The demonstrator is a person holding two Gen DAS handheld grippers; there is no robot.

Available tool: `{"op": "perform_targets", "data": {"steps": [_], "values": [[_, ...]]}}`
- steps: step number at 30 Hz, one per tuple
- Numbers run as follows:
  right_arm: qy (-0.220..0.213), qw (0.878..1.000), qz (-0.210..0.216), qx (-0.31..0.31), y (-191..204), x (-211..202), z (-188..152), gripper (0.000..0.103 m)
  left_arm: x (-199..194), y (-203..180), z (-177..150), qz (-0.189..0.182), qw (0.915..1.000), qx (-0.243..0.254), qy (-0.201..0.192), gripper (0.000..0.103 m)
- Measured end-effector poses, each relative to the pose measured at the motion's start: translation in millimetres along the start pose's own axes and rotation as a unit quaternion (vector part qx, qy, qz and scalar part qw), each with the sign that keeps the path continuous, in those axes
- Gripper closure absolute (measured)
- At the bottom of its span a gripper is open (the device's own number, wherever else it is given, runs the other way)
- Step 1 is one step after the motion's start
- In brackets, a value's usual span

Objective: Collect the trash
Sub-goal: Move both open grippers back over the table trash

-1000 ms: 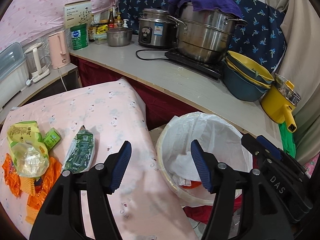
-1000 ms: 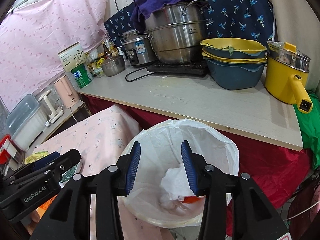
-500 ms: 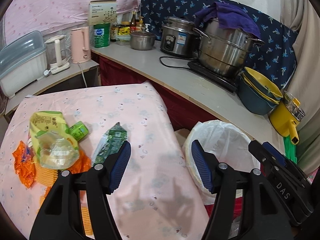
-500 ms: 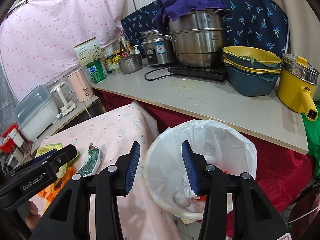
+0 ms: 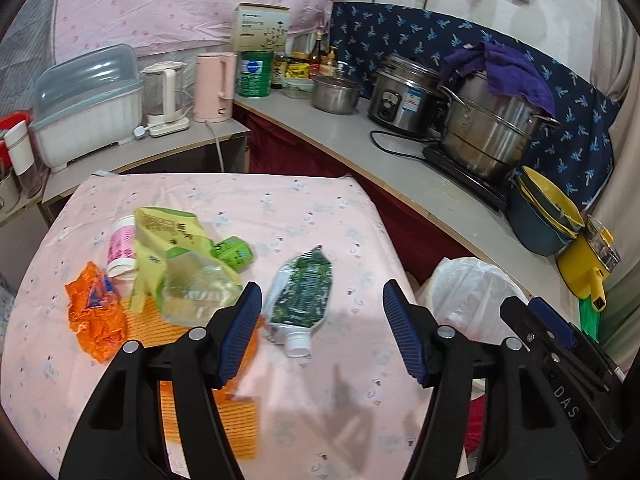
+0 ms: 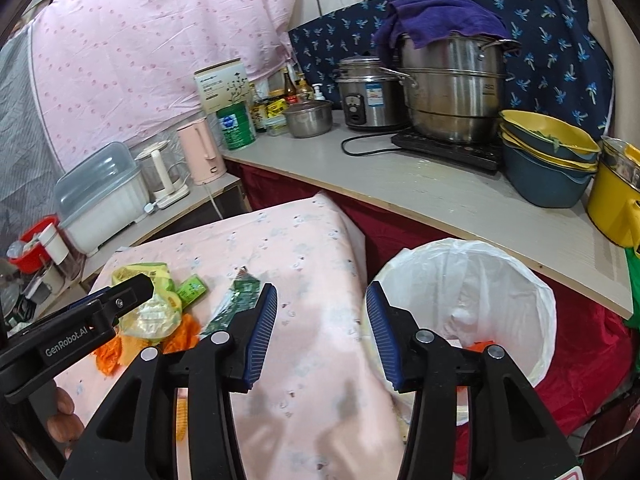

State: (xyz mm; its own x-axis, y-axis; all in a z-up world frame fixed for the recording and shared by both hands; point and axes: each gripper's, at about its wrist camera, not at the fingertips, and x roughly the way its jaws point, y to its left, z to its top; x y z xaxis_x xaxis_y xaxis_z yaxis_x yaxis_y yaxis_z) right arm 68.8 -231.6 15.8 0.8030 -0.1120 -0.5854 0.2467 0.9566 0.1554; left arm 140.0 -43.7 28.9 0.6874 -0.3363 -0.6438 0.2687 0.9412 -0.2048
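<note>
A flattened dark green foil pouch with a white screw spout (image 5: 303,295) lies on the pink patterned tablecloth (image 5: 328,216), spout toward the camera, just right of a heap of other litter: a crumpled orange wrapper (image 5: 93,316), a yellow-green snack bag with a clear window (image 5: 176,256), a small bright green carton (image 5: 234,253), a pink-and-white cup on its side (image 5: 121,249) and a ribbed orange wrapper (image 5: 208,400) under the pile. Off the right edge of the table stands the round bin lined with a white plastic bag (image 6: 468,276); something orange shows deep inside it. The left gripper (image 5: 322,336) hangs above the cloth, tipped downward, its blue-padded jaws standing well apart and holding nothing; the green pouch lies between and a little beyond its fingertips, not touched. The right gripper (image 6: 322,334) is angled down the same way over the table's right edge, one finger over the cloth and the other over the bin's rim; its jaws have just been opening, stand moderately apart, and have nothing between them. In the right wrist view, fingers of the hand (image 6: 64,416) carrying the left gripper show at the lower left. Behind, a pale counter (image 6: 440,196) carries a large steel steamer pot under a purple cloth (image 6: 452,84).
</note>
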Motion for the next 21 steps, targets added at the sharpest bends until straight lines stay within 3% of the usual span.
{"op": "perform_targets", "data": {"steps": [7, 10, 18, 21], "values": [[0.012, 0.999, 0.018, -0.024, 34, 5, -7, 0.057, -5, 40, -1, 0.017, 0.999, -0.041, 0.001, 0.043], [0.02, 0.999, 0.025, -0.03, 45, 10, -10, 0.057, -5, 58, -1, 0.033, 0.9978, -0.058, 0.0, 0.036], [0.046, 0.997, 0.045, -0.046, 74, 35, -20, 0.057, 5, 99, 4, 0.063, 0.9937, -0.092, 0.012, 0.032], [0.057, 0.996, 0.05, -0.05, 82, 47, -23, 0.057, 14, 110, 9, 0.071, 0.9922, -0.1, 0.018, 0.025]]}}
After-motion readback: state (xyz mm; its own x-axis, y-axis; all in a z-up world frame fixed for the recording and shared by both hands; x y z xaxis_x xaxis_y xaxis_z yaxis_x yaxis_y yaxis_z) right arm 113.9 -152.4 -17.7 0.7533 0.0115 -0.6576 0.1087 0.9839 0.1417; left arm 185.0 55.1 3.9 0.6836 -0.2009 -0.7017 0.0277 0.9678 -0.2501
